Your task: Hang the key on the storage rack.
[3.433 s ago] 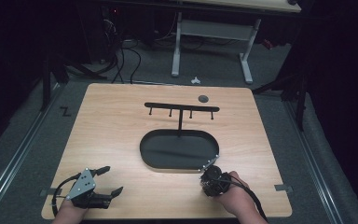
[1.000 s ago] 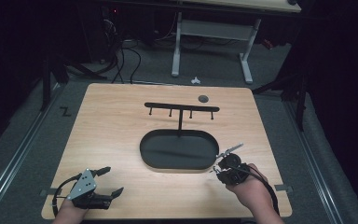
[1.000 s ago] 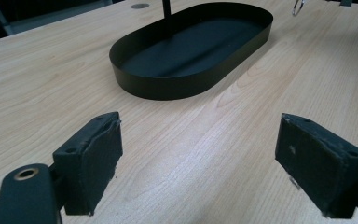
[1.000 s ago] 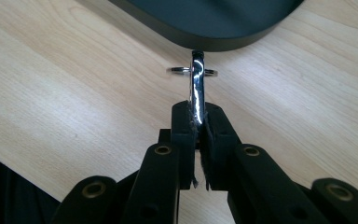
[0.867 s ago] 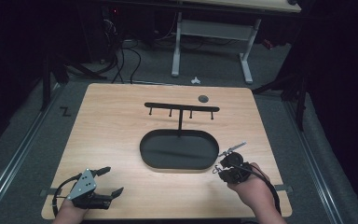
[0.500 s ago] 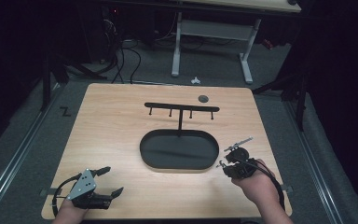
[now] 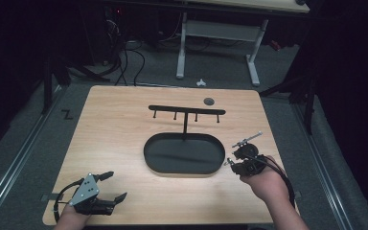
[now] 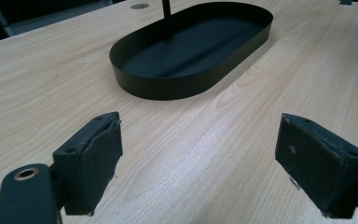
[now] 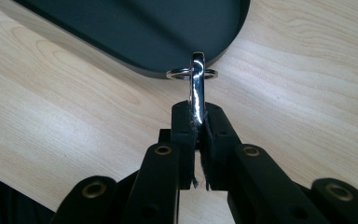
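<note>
My right gripper (image 9: 196, 114) is shut on a shiny metal snap clip (image 9: 196, 86) that stands upright between its jaws, with a small key ring (image 9: 191, 73) through its top. In the high view the right gripper (image 7: 231, 162) is just right of the black oval tray (image 7: 149, 160), tips toward the tray's rim. A black T-shaped rack (image 7: 187, 110) with several pegs rises from the tray's far edge. My left gripper (image 7: 116, 186) rests near the table's front left corner, open. Nothing lies between its pads (image 8: 95, 154), which face the tray (image 8: 168, 88).
A small dark round disc (image 7: 209, 101) lies near the table's far edge, right of centre. The table's front edge is close under both hands. Beyond the far edge stand a white desk frame (image 7: 182, 48) and cables on the floor.
The right gripper has moved from the tray's near right edge out to the right and slightly farther up the table, still clamped on the clip. The left gripper has stayed put.
</note>
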### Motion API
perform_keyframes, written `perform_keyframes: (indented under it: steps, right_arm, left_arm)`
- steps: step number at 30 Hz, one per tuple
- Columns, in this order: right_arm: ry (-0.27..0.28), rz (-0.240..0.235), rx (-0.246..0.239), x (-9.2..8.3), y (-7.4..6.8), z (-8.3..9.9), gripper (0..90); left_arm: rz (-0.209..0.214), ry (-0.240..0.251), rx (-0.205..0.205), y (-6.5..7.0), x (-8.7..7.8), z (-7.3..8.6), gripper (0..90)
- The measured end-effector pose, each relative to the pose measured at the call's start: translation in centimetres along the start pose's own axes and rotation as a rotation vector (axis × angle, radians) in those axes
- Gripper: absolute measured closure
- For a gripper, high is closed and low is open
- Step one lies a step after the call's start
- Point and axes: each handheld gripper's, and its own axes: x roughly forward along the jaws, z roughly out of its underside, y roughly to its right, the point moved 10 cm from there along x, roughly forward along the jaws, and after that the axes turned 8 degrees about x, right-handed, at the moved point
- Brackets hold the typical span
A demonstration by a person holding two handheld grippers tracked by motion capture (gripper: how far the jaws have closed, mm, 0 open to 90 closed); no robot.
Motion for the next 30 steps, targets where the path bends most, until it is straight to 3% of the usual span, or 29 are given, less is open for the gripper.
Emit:
perform_keyframes:
  steps: [13,23,30]
  right_arm:
    - [-0.004,-0.007,0.017,-1.1,0.4,-1.9,84.5]
    - [0.022,-0.009,-0.009,-2.8,-0.3,-4.3,84.4]
    - [0.031,-0.013,0.001,-3.4,-0.5,-5.9,84.5]
  left_arm:
    - [-0.001,-0.003,0.0,0.1,-0.1,0.1,15.3]
    - [0.003,-0.008,0.006,0.3,0.1,0.1,15.2]
    - [0.003,-0.006,0.008,0.3,0.0,0.1,15.2]
